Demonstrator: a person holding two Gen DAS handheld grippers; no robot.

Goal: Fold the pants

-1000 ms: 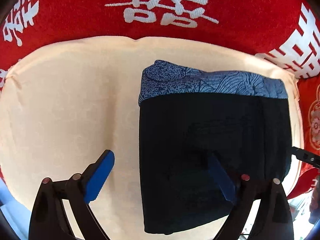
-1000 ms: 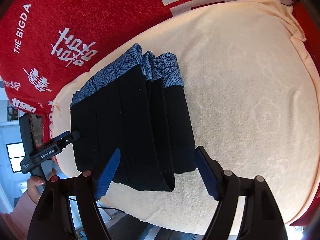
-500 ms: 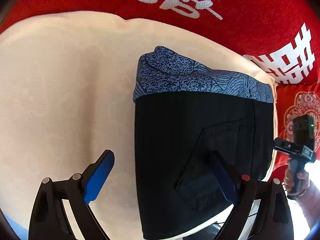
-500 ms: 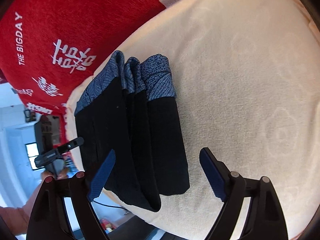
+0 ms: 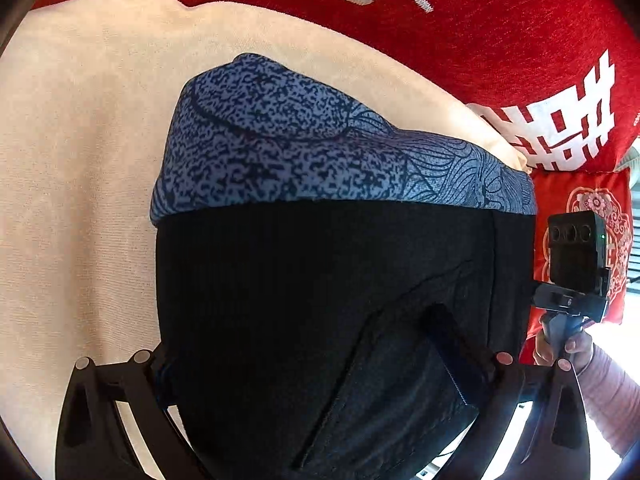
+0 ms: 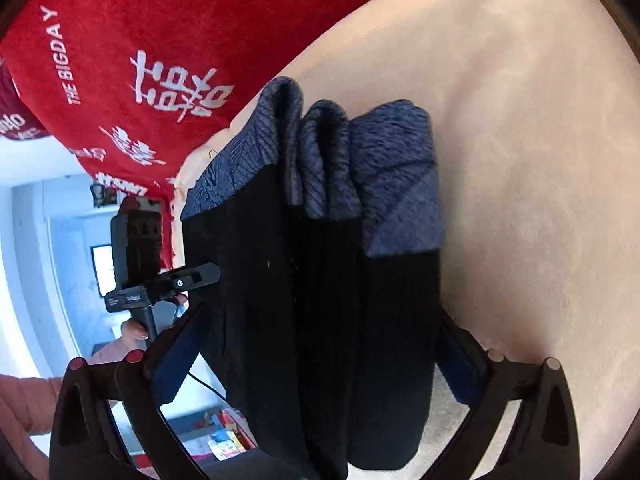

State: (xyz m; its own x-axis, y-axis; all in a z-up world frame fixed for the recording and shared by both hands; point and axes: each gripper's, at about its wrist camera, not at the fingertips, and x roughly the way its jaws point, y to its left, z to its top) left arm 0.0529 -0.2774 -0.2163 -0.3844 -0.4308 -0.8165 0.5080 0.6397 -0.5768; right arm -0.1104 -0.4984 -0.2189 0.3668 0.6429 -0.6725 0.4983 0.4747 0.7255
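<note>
Item: left gripper, jaws just opened wide, astride the folded pants on the cream cushion, gripping nothing we see. Item: right gripper, likewise. Risk we judge: a shallow bite catches top layers only, spilling the stack.

I see the folded pants lying on the cushion, near its right edge; the blanket lies behind and beneath the cushion.
</note>
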